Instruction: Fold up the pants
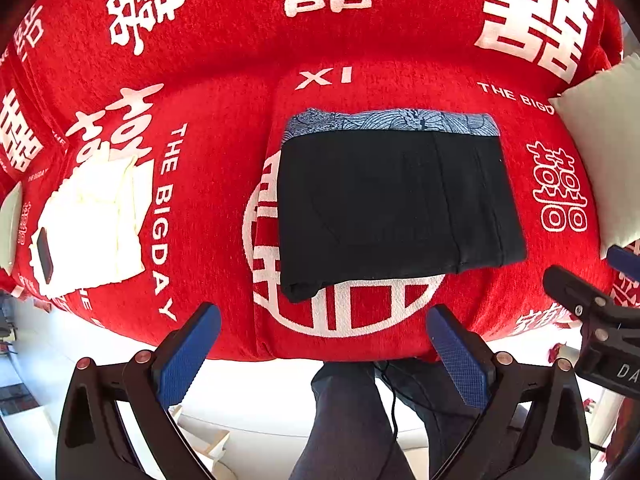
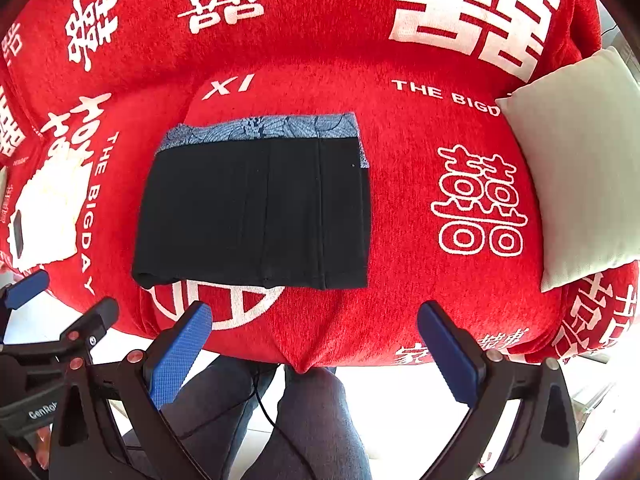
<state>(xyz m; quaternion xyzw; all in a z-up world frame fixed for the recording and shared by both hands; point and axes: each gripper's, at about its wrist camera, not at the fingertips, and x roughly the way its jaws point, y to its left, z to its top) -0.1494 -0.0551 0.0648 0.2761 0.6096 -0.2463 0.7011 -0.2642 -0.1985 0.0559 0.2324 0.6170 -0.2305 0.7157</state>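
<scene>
The black pants [image 1: 396, 200] lie folded into a flat rectangle on the red sofa seat [image 1: 208, 128], with the blue patterned waistband [image 1: 392, 122] along the far edge. In the right wrist view the pants [image 2: 256, 208] sit left of centre. My left gripper [image 1: 323, 316] hangs over the seat's front edge, just short of the pants, open with nothing between its blue pads [image 1: 188, 356]. My right gripper [image 2: 315, 312] is beside it, jaws wide apart and holding nothing. Each gripper shows at the edge of the other's view: the right gripper [image 1: 580, 300] and the left gripper [image 2: 40, 312].
A white pillow [image 2: 580, 168] leans at the right end of the sofa. A folded white cloth [image 1: 92, 220] with a small dark object [image 1: 44, 256] on it lies at the left. A person's legs [image 2: 312, 420] in dark trousers stand below the seat's front edge, with a thin cable [image 1: 390, 400].
</scene>
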